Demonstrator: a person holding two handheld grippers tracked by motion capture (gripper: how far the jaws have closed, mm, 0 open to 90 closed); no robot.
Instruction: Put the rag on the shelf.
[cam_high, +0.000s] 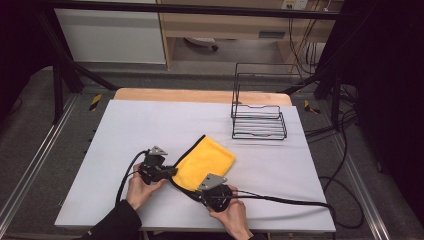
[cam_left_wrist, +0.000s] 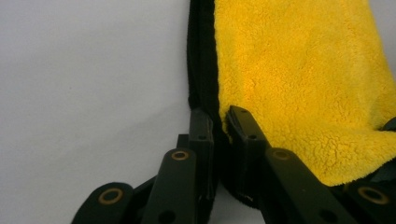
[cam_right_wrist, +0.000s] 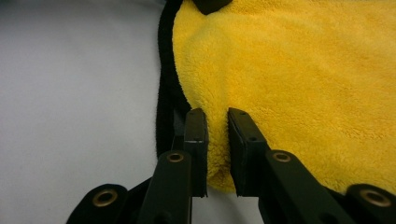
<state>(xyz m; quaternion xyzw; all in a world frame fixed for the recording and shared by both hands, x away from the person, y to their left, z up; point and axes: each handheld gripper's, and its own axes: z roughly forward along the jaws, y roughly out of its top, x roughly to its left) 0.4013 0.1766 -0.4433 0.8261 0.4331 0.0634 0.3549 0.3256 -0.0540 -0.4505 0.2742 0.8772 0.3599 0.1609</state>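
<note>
A yellow fleece cloth (cam_high: 206, 161) with a black hem lies folded on the white table, near the front middle. My left gripper (cam_high: 172, 171) is at the cloth's left edge, its jaws shut on the black hem (cam_left_wrist: 203, 70) beside the yellow cloth (cam_left_wrist: 299, 74). My right gripper (cam_high: 201, 192) is at the cloth's near corner, its jaws pinched on a fold of the yellow cloth (cam_right_wrist: 289, 70). A hand holds each gripper from the table's front edge.
A black wire rack (cam_high: 258, 120) stands at the back right of the white table (cam_high: 150, 125). Black cables (cam_high: 285, 199) trail from the grippers across the front right. A wooden strip (cam_high: 200, 95) runs along the far edge.
</note>
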